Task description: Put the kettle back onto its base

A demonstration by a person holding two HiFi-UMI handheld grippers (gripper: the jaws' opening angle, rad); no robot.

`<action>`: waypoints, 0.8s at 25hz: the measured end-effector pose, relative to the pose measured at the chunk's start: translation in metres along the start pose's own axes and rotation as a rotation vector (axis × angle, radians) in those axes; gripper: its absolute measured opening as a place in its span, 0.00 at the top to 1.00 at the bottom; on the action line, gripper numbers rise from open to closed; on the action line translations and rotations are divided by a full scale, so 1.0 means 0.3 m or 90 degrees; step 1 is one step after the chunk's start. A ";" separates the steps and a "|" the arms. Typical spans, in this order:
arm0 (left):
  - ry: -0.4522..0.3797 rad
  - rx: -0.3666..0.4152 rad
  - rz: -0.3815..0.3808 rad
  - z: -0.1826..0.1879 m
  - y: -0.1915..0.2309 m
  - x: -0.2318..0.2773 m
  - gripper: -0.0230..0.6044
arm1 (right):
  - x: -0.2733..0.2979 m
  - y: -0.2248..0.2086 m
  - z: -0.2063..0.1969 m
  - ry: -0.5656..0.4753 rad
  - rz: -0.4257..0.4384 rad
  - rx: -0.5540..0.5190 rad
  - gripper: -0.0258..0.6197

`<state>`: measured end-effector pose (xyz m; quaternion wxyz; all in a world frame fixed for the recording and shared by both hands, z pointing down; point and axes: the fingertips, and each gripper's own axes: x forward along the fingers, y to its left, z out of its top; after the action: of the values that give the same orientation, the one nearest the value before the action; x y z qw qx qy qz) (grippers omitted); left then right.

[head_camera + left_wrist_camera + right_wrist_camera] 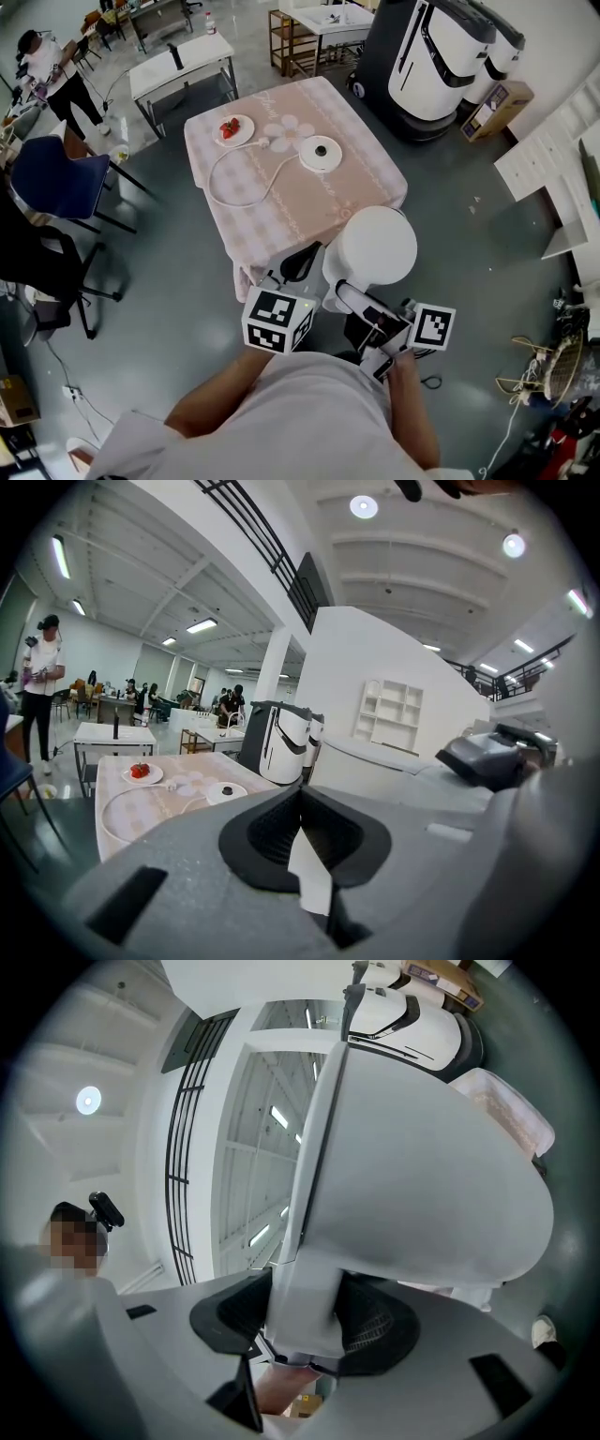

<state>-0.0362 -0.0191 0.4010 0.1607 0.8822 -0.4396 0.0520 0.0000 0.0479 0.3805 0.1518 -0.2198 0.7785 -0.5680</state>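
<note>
One smooth, rounded white kettle (375,246) in right tool (302,1321).

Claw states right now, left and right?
Left claw: shut, empty.
Right claw: shut on kettle.

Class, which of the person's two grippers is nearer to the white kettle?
Right. The right gripper is clamped on the kettle, holding it above the floor. The left gripper lies beside it, to its left, not gripping it.
</note>
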 end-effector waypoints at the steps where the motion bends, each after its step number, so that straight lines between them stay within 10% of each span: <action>1: 0.000 0.000 -0.001 0.003 0.010 0.000 0.96 | 0.011 0.002 0.004 0.000 0.000 -0.002 0.66; 20: 0.001 0.033 0.010 0.039 0.125 0.060 0.96 | 0.141 -0.044 0.086 0.027 0.022 -0.014 0.66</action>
<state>-0.0554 -0.0578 0.4031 0.1376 0.8827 -0.4446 0.0651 -0.0217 0.0017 0.3857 0.1424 -0.1957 0.7914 -0.5613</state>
